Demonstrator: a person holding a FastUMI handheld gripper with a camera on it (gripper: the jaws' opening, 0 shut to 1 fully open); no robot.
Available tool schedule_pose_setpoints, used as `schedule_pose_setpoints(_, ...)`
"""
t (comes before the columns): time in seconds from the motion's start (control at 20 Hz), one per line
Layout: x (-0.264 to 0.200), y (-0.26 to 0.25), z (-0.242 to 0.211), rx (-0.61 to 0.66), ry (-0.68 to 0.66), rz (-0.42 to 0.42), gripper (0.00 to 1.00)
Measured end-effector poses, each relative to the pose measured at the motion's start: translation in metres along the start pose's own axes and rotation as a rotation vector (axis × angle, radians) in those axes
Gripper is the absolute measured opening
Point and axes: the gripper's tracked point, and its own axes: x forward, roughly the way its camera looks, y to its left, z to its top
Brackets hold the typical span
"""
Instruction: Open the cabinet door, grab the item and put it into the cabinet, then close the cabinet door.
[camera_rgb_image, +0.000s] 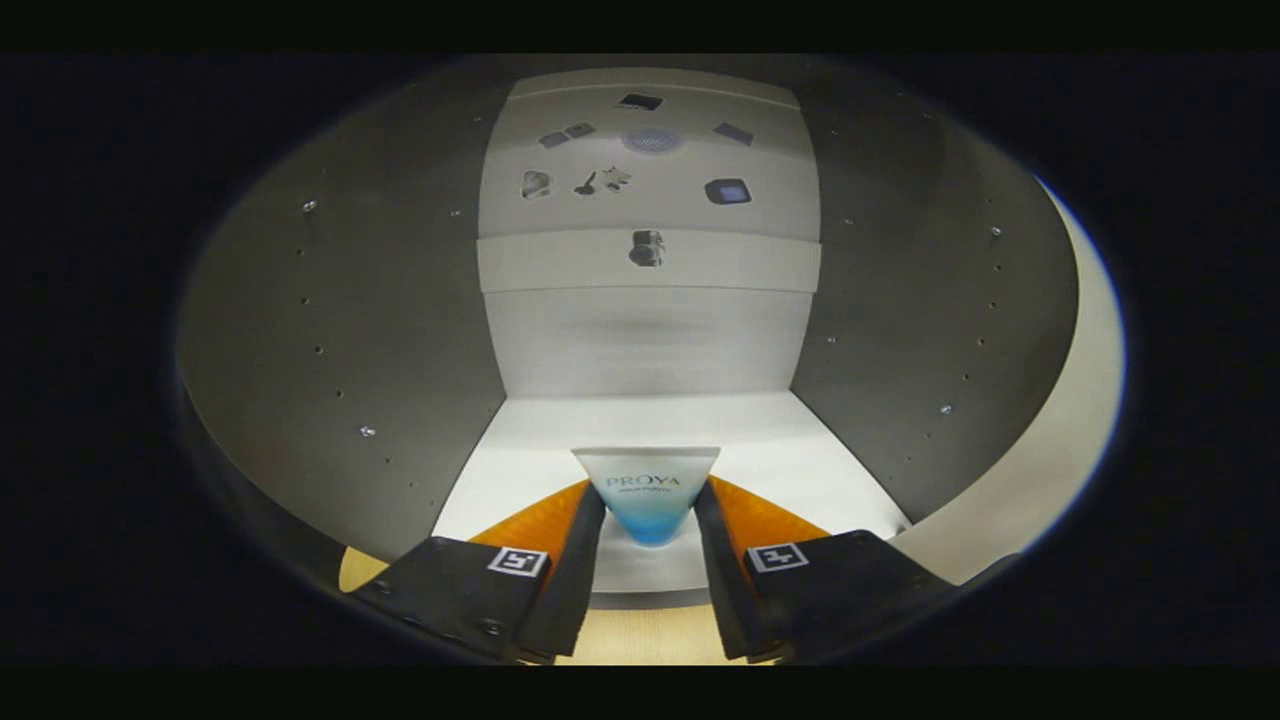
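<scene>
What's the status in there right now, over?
Gripper jaws shut on tube. Tube held over cabinet shelf, door open. Nothing in the way ahead.

The gripper (648, 510) points straight ahead, level, its two fingers (578, 545) narrowed to a small gap — each seems to press a side of the tube (647, 495) held between their tips, upright and wide end up.

You'll find a brand word in capitals on the tube (648, 478), with a finer line under it too small to read. The gripper (648, 505) clamps that tube from both sides. Each finger carries a square black-and-white marker (518, 561), with no letters.
</scene>
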Motion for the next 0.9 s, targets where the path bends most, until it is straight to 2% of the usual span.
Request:
schedule_pose_setpoints(0.25,-0.004,-0.002,0.004,-0.007,-0.024,-0.010,0.64)
schedule_pose_setpoints(0.3,-0.006,-0.003,0.004,-0.007,-0.029,-0.014,0.68)
schedule_pose_setpoints(0.45,-0.015,-0.004,0.003,0.000,-0.052,-0.017,0.92)
schedule_pose_setpoints(0.7,-0.045,-0.003,-0.001,0.018,-0.093,-0.009,0.98)
schedule_pose_setpoints(0.9,-0.087,0.000,0.000,0.014,-0.160,-0.007,0.98)
